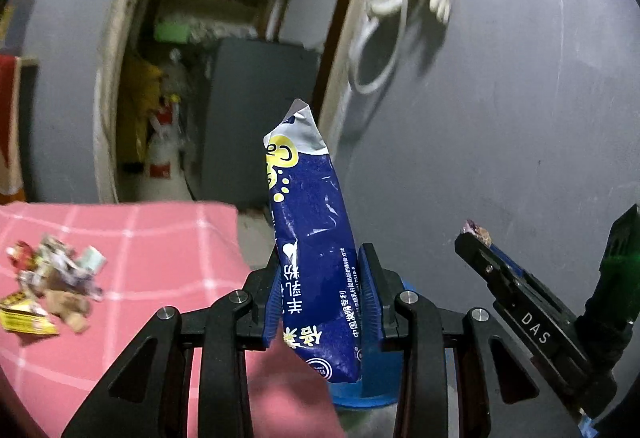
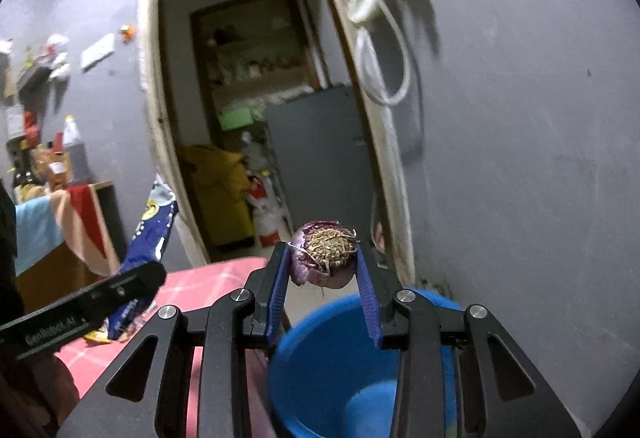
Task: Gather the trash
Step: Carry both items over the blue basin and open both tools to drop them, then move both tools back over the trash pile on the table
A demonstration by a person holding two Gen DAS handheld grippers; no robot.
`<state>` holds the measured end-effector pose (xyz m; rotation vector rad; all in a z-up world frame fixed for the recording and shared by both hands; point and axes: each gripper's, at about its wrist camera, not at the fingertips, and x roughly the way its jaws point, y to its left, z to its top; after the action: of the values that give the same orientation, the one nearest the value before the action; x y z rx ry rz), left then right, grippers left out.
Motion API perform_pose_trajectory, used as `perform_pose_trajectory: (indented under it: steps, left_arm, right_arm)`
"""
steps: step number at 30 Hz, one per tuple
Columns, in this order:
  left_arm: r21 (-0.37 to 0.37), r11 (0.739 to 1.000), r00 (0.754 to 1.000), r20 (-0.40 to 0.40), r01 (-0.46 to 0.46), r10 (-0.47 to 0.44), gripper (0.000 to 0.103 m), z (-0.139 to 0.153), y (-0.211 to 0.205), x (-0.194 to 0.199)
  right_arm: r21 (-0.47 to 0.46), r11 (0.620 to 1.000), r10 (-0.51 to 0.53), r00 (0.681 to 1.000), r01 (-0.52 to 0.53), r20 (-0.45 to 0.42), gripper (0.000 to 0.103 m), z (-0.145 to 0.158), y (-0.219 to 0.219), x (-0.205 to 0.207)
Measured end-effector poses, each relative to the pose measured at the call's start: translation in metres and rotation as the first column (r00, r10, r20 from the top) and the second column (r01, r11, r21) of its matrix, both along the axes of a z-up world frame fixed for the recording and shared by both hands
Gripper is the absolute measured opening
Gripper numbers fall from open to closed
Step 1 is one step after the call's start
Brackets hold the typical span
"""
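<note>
My left gripper (image 1: 320,258) is shut on a dark blue snack wrapper (image 1: 310,230) that stands upright between the fingers, above the table edge. It also shows in the right wrist view (image 2: 150,238). My right gripper (image 2: 322,258) is shut on a purple onion end (image 2: 326,254) with dry roots, held over a blue bin (image 2: 320,362). The right gripper shows in the left wrist view (image 1: 476,234) at the right. The bin's rim (image 1: 360,396) shows below the wrapper.
A pink checked tablecloth (image 1: 152,238) covers the table, with a pile of crumpled wrappers (image 1: 48,278) at its left. A grey wall (image 1: 520,118) with hanging white cord (image 1: 384,22) is behind. An open doorway (image 2: 248,118) leads to a storeroom.
</note>
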<state>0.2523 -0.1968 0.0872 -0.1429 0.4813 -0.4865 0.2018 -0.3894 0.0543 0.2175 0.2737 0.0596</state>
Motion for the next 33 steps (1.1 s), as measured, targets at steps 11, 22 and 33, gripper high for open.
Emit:
perform_pose_trajectory:
  steps: [11,22,33]
  left_arm:
    - [0.037,0.998,0.963,-0.267,0.050,-0.039,0.032,-0.049,-0.035,0.047]
    - [-0.010,1.000,0.951,-0.309,0.008,-0.011,0.046,-0.054,-0.014,0.049]
    - [-0.084,0.985,0.986,-0.080,-0.150,0.143,0.072,-0.008,0.068,0.004]
  right_arm:
    - [0.112,0.993,-0.022,0.977,0.046,-0.211,0.043,-0.032,-0.033,0.027]
    - [0.125,0.990,-0.030,0.977,0.058,-0.213,0.053,-0.028,-0.036,0.031]
    - [0.086,0.995,0.059,0.998,-0.058,-0.020,0.088,0.000,0.003,0.018]
